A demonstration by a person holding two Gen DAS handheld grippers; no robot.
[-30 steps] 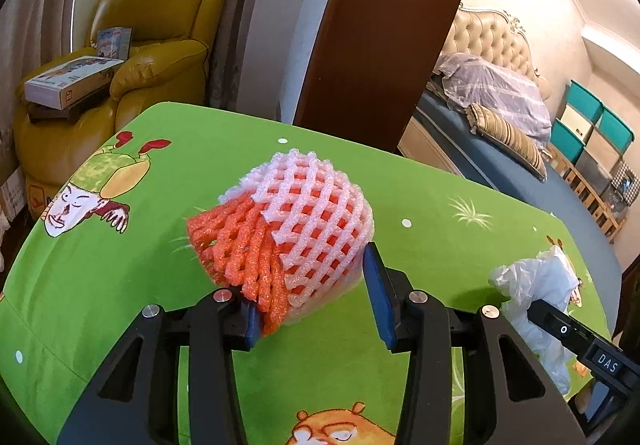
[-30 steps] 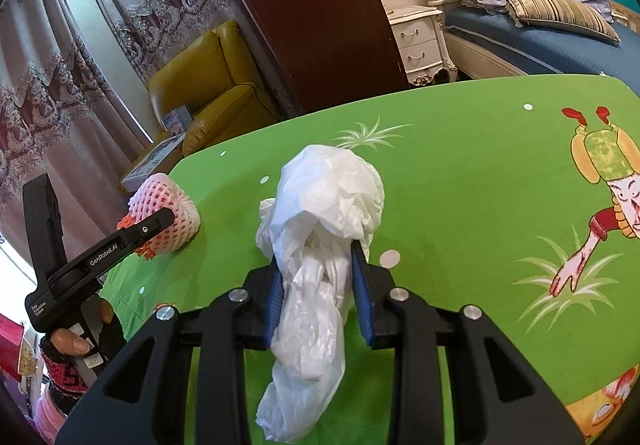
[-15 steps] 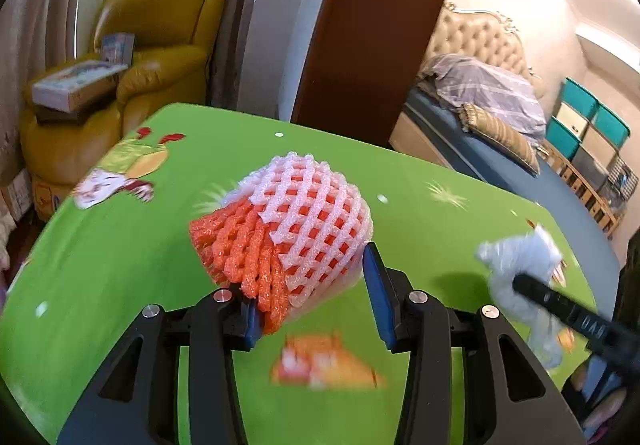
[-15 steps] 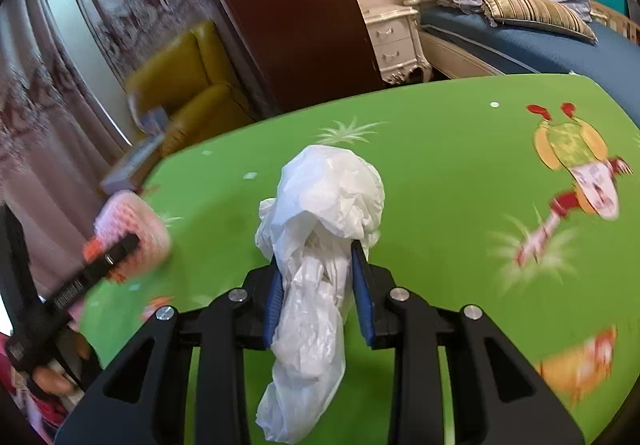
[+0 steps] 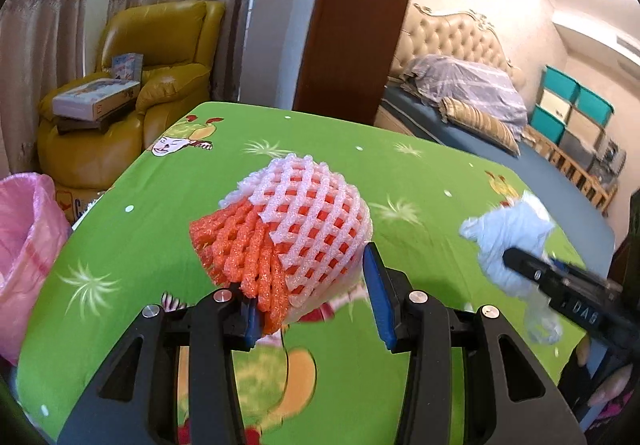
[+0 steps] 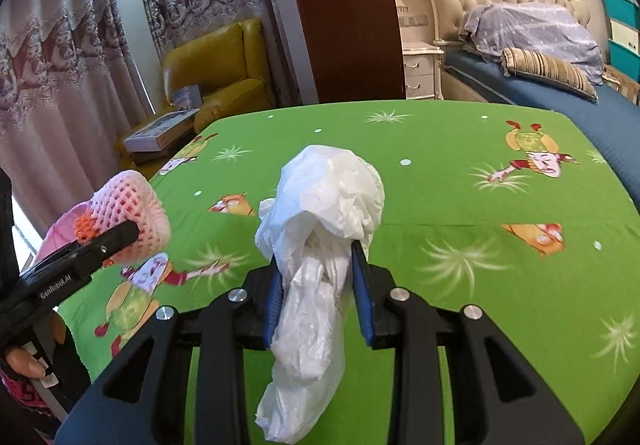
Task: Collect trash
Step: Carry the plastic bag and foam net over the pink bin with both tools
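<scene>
My left gripper [image 5: 310, 299] is shut on a bundle of pink and orange foam fruit nets [image 5: 284, 233], carried above the green cartoon tablecloth [image 5: 140, 213]. My right gripper [image 6: 318, 285] is shut on a crumpled white plastic bag [image 6: 320, 229] whose tail hangs down between the jaws. Each view shows the other hand's load: the plastic bag [image 5: 508, 241] at the right of the left wrist view, the foam nets [image 6: 128, 211] at the left of the right wrist view. A bin lined with a pink bag [image 5: 28, 245] stands beside the table's left edge.
A yellow armchair [image 5: 156, 57] with boxes on it stands beyond the table's far left corner. A dark wooden door panel [image 5: 352, 21] and a bed [image 6: 552, 85] lie behind the table. Curtains hang at the left. A person's hand [image 6: 22, 363] holds the left gripper's handle.
Both grippers have moved across the table toward its left side, keeping their loads. The pink-lined bin has come into the left wrist view at the left edge.
</scene>
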